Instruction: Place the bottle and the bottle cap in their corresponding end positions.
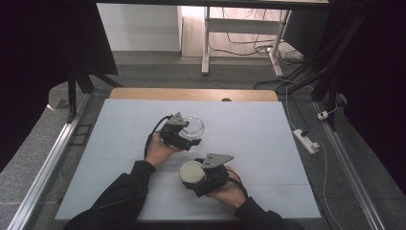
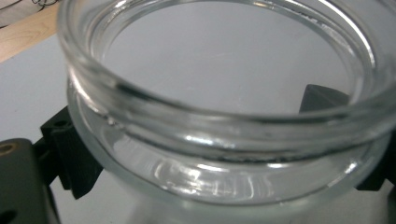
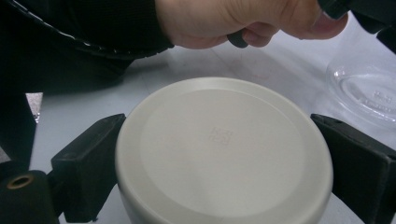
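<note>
At table centre, the left gripper (image 1: pixel 191 139) clamps the open glass jar (image 1: pixel 192 127) while the right gripper (image 1: pixel 191 179), at five o'clock from it, grips the cream lid (image 1: pixel 192 171), so the two appear separated, capping or setting aside seemingly remaining

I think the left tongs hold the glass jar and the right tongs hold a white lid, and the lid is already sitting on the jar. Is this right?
Not quite. The left tongs do hold the glass jar, and the right tongs hold the white lid, but the lid is not on the jar. The high view shows them apart, and the left gripper view shows the jar's mouth open.
</note>
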`<state>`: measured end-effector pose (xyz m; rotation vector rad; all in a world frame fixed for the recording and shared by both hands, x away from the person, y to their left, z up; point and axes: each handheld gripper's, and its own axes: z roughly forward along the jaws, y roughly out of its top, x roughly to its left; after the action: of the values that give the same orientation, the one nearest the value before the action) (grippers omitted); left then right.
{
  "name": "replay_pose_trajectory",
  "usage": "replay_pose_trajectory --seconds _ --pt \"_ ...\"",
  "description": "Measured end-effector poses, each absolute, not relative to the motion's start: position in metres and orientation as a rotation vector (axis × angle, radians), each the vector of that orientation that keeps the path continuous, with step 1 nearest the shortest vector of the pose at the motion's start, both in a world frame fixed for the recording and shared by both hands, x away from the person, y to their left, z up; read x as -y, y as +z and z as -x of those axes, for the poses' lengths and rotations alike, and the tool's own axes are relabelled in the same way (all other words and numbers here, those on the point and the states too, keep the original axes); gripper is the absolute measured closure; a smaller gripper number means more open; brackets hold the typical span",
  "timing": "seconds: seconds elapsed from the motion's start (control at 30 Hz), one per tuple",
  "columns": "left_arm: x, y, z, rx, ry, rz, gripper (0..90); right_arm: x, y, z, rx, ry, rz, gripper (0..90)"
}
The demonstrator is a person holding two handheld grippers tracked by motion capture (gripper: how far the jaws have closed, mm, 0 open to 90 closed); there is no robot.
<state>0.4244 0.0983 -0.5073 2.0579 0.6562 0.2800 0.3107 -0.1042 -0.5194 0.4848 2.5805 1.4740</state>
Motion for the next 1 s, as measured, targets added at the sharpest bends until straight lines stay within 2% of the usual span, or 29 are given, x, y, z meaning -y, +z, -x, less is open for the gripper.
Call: replay_pose_trajectory --seconds 0.4,1.0 --pt "-0.095 -0.516 -0.427 -0.654 0.293 -2.075 7.3 0.098 -0.536 -0.319 -2.633 1.365 -0.507 7.4" --pt "-0.097 -0.524 -0.43 -0.619 0.284 -2.083 6.7 0.091 -0.539 -0.324 -2.674 1.246 -0.555 6.9"
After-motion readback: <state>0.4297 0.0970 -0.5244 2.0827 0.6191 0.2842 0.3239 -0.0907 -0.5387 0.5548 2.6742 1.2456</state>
